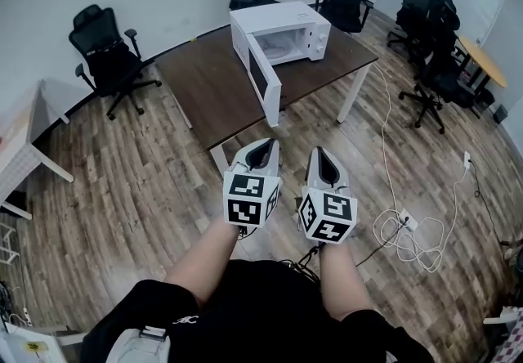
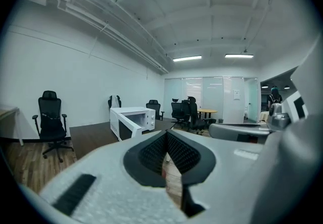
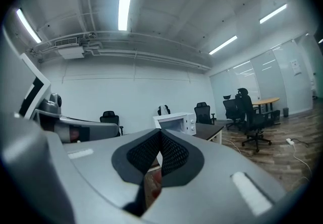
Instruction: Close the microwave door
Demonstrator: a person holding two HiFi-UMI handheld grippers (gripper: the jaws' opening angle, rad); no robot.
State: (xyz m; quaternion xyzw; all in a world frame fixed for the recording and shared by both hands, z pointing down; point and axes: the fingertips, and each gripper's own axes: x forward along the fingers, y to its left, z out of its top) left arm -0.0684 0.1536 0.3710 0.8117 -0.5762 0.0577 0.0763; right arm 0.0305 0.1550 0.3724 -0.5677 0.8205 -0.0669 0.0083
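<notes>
Microwave door (image 1: 265, 85) stands wide open, swung out toward the front edge of the table (image 1: 200, 83). The white microwave (image 1: 286, 26) sits behind it near the table's far side. Nothing of the task looks done yet, since the person stands on the wooden floor (image 1: 122, 181), well apart from the table. The left hand-held gripper (image 1: 265, 145) has its jaws pressed together on nothing. Just right of it, the right hand-held gripper (image 1: 319, 151) is likewise closed and empty. What remains is the approach and pushing the door shut.
</notes>
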